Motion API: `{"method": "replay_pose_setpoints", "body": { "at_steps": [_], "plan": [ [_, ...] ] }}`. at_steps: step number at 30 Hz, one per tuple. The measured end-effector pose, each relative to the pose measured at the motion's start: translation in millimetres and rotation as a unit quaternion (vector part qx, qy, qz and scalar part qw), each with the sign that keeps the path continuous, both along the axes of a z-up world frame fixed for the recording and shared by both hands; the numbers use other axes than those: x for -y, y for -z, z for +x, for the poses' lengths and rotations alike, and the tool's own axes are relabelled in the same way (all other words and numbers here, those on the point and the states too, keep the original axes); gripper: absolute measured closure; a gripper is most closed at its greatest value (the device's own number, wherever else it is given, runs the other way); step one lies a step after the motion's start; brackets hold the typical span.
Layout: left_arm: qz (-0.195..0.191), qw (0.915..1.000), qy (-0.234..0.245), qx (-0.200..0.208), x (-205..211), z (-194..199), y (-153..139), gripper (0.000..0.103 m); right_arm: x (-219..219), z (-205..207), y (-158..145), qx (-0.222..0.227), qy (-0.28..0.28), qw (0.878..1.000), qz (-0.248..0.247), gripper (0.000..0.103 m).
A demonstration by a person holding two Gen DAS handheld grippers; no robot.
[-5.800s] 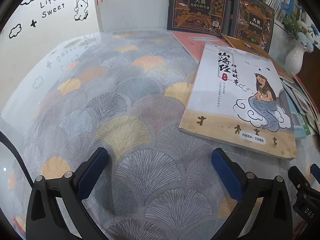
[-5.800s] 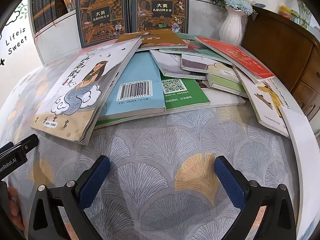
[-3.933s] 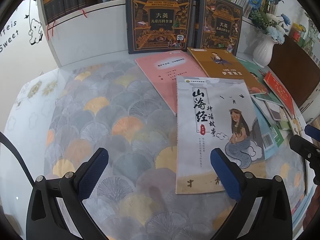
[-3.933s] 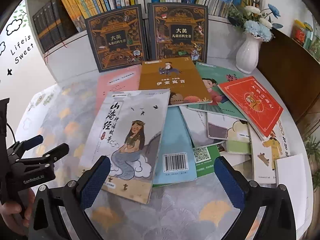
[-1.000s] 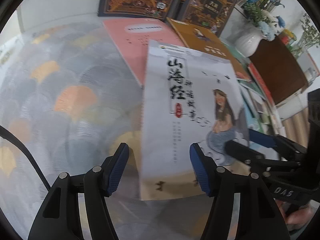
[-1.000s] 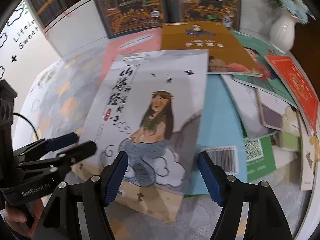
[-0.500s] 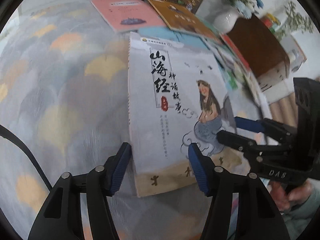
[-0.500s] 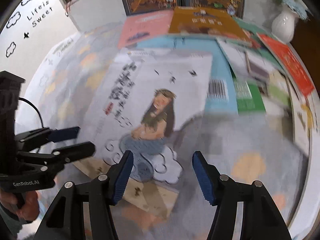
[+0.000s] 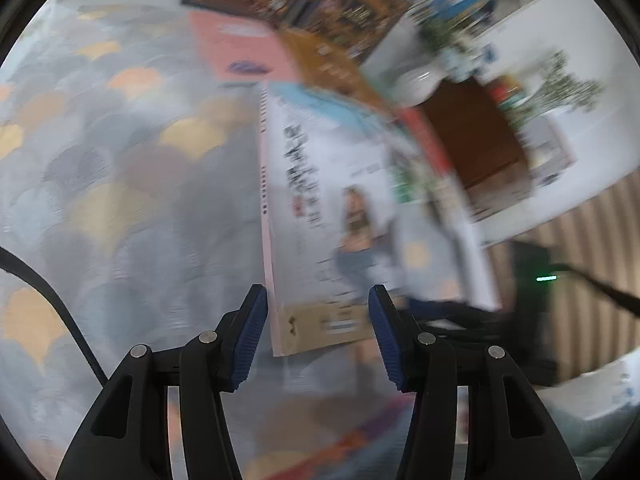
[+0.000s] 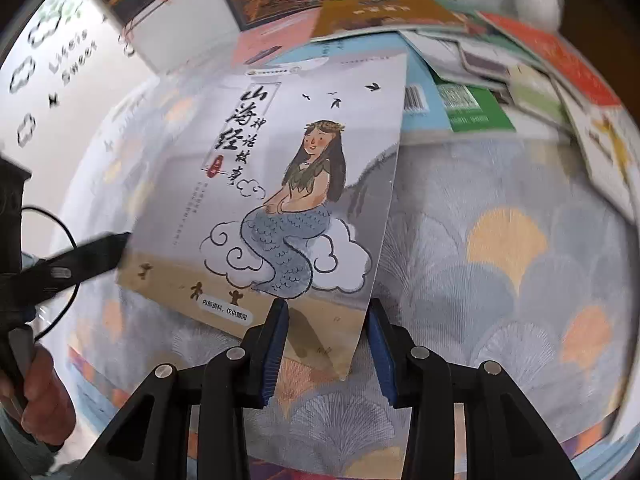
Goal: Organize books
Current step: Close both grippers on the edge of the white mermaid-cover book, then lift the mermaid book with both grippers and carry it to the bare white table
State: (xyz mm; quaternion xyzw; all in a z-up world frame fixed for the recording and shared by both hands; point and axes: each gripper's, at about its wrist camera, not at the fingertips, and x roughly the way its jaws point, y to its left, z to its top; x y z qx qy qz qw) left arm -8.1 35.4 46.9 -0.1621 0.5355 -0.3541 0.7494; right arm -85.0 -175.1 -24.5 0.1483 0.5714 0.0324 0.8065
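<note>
Both grippers closing, pads not yet pressing: thin grey paperback w/ mermaid cover sits corner-first between right gripper and left gripper fingers (left view blurred), so it could slip or crease if pinched unevenly.

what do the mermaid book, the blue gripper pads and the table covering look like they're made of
Mermaid book: paperback, soft matte paper cover, judging by its thin edge and slight bend.
Pads: likely rubber or soft plastic, ribbed and matte blue, on black hard-plastic fingers.
Table covering: seemingly woven fabric with a printed fan pattern; a fine weave shows, though it could be textured vinyl.
</note>
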Motion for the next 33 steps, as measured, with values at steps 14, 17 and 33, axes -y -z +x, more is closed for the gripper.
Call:
{"method": "replay_pose_setpoints", "body": {
  "at_steps": [14, 17, 33],
  "plan": [
    [0.050, 0.9979, 0.029, -0.030, 33, 3, 40, 0.093, 9, 1, -1, -0.007, 0.014, 1.000, 0.025, 0.064],
    [0.000, 0.9976, 0.025, -0.064, 32, 8, 41, 0.093, 20, 4, 0, -0.025, 0.024, 0.998, 0.053, 0.063],
    [-0.148, 0.9760, -0.006, -0.160, 19, 36, 29, 0.093, 74, -4, 29, -0.032, 0.129, 0.924, 0.360, 0.042]
  ]
}}
